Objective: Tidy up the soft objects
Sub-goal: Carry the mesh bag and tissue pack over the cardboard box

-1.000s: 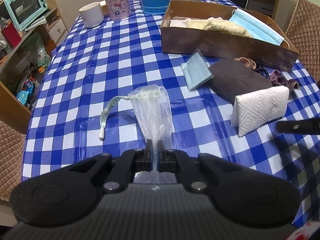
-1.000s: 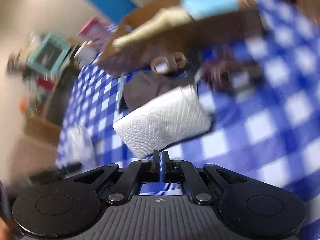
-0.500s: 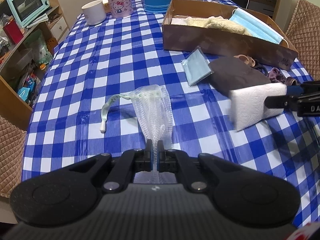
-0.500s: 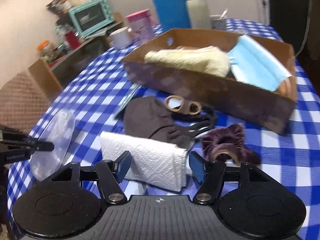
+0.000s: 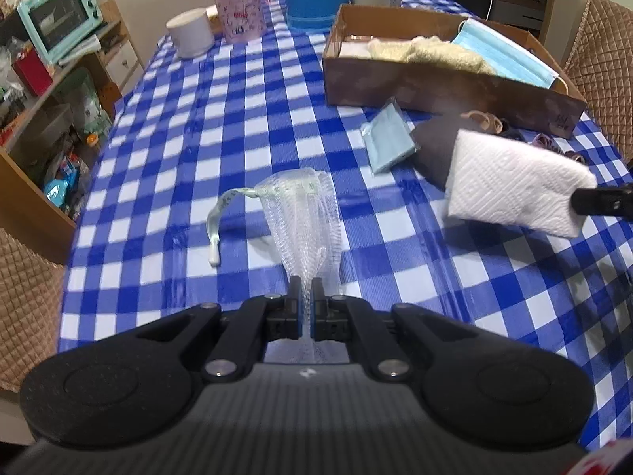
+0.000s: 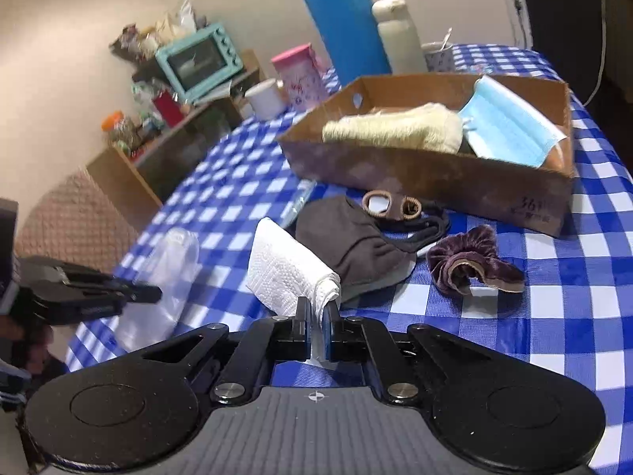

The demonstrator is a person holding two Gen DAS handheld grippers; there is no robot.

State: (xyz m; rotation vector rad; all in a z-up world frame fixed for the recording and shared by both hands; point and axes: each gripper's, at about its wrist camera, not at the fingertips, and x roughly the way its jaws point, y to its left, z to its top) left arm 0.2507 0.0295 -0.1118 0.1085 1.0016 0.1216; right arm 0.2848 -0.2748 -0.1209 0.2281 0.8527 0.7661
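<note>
Two claws are busy: your right claw (image 6: 315,308) pinches the paper towel (image 6: 287,269) up off the worktop (image 5: 245,126) for the box (image 6: 435,174); your left claw (image 5: 305,293) squeezes the net bag (image 5: 304,221).

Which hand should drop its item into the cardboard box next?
Right. The right gripper is shut on the folded paper towel, lifted and nearer the cardboard box. The left gripper pinches the mesh bag farther away.

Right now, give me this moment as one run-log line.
left gripper: shut on mesh bag | right gripper: shut on folded paper towel, lifted | cardboard box: holds towel, face mask
</note>
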